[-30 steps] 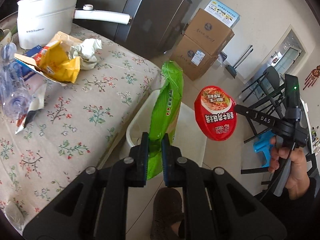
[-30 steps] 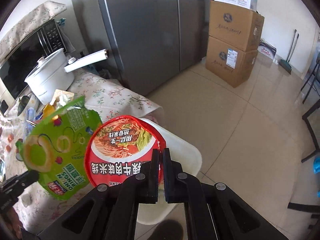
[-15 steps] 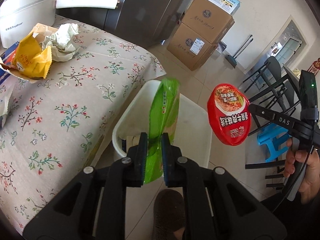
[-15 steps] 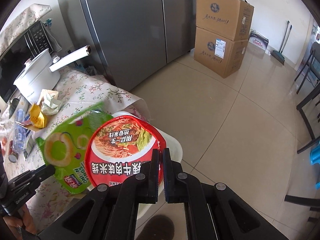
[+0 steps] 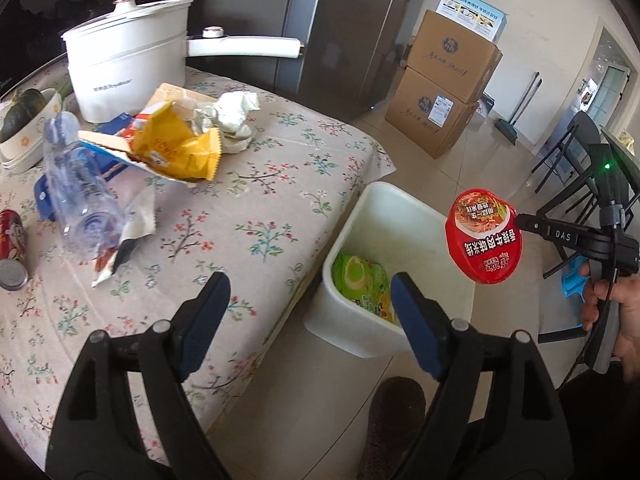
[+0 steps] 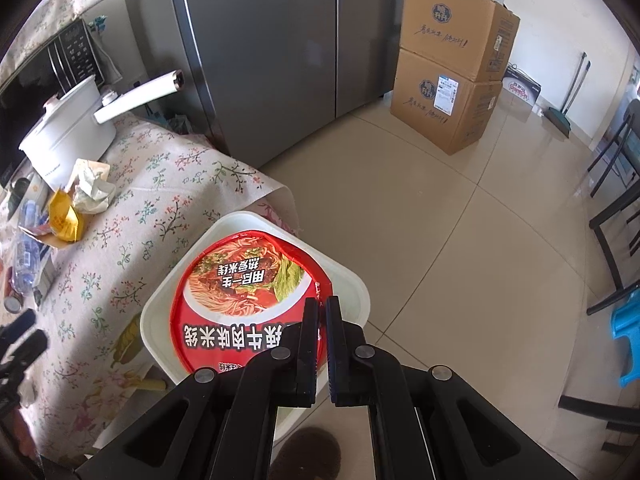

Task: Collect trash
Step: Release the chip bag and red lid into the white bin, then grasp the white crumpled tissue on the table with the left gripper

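A white bin (image 5: 400, 216) stands on the floor beside the table, and a green snack bag (image 5: 364, 284) lies inside it. My left gripper (image 5: 310, 300) hangs above the table's edge with its jaws opening wide and nothing between them. My right gripper (image 6: 322, 312) is shut on the rim of a red noodle-cup lid (image 6: 244, 292), held over the bin (image 6: 352, 280). The left wrist view shows that lid (image 5: 484, 236) hanging to the right of the bin. On the table lie a yellow wrapper (image 5: 176, 148), crumpled paper (image 5: 228, 116) and a clear plastic bottle (image 5: 80, 188).
A white pot (image 5: 124, 64) with a long handle stands at the table's back, a red can (image 5: 12, 240) at its left edge. Cardboard boxes (image 6: 452, 68) are stacked by the grey fridge (image 6: 260, 40). Black chairs (image 6: 616, 200) and a blue stool (image 6: 632, 332) stand on the right.
My left gripper has opened and let go of the green snack bag, which now lies in the bin; it has drawn back toward the table. The right gripper still holds the red lid.
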The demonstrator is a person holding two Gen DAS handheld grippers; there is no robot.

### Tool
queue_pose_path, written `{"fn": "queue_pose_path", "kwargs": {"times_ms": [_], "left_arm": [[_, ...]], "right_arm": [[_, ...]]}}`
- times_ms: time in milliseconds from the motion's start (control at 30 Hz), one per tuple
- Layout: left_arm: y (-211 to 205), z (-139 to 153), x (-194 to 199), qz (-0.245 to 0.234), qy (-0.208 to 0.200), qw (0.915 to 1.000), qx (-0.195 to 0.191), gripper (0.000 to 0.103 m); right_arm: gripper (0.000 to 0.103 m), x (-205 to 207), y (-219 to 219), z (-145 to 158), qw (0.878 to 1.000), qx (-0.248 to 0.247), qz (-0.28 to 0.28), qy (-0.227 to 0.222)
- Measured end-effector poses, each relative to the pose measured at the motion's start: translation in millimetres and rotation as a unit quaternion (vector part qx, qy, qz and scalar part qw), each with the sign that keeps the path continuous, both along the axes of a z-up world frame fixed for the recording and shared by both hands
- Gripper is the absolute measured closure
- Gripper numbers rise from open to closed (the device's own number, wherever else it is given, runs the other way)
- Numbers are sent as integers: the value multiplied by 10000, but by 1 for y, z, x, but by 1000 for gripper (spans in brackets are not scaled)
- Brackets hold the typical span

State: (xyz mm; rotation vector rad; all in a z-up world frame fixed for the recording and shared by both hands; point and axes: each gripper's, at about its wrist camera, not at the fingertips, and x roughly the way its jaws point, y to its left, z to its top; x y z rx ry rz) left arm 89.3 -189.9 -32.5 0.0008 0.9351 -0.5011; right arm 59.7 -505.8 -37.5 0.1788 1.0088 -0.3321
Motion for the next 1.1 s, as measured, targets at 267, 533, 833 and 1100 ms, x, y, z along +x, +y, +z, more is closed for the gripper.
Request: {"fn": "queue_pose_path", "kwargs": {"times_ms": [267, 533, 833, 1100], "left_arm": [[84, 13, -9, 482, 143, 9987, 107, 17], [164, 4, -25, 1089, 509, 9927, 104, 17], [209, -32, -43, 1156, 1114, 9870, -17, 27], [201, -63, -45, 800, 1589, 9840, 30, 64]], "right_arm": [[90, 14, 7, -11, 9999, 120, 7, 87], [40, 21, 46, 10, 9990, 238, 274, -273], [36, 35, 115, 24, 9940, 184, 1018, -347], [35, 47, 163, 27, 9878, 83, 1513, -367]]}}
